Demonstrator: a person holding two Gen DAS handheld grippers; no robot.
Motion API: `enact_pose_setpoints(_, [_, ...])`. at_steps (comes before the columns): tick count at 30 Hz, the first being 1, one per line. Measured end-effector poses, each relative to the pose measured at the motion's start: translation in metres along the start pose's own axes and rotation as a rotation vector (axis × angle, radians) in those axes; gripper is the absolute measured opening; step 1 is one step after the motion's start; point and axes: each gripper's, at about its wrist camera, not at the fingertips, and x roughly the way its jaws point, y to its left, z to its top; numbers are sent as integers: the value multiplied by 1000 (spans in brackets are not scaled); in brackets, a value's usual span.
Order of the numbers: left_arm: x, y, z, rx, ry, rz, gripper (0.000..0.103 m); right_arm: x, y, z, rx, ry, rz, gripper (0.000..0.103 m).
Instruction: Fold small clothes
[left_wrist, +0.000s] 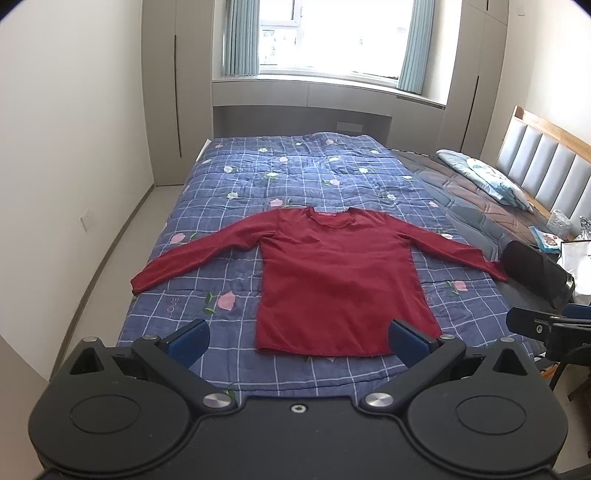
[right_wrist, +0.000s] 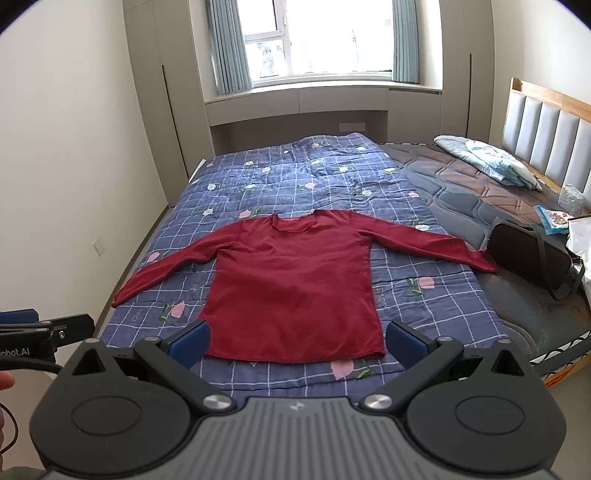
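A dark red long-sleeved top (left_wrist: 340, 273) (right_wrist: 291, 280) lies flat on the blue checked quilt (left_wrist: 295, 173) (right_wrist: 314, 173), collar toward the window, both sleeves spread out sideways. My left gripper (left_wrist: 299, 341) hovers open above the foot of the bed, its blue pads (left_wrist: 190, 341) wide apart and level with the hem. My right gripper (right_wrist: 297, 341) is open too, held short of the hem with nothing between its pads (right_wrist: 406, 341). Each gripper shows at the edge of the other's view: the right one (left_wrist: 546, 325), the left one (right_wrist: 40, 328).
A black bag (left_wrist: 535, 269) (right_wrist: 532, 254) rests on the bare mattress just past the right cuff. A folded pillow (right_wrist: 491, 162) and small packets (right_wrist: 554, 218) lie near the padded headboard (right_wrist: 554, 122). A white wall runs along the bed's left side.
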Motion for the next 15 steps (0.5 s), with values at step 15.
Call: enact_pose_setpoints(15, [50, -16, 25, 25, 107, 40, 102, 58, -34, 17, 65, 91, 39, 103])
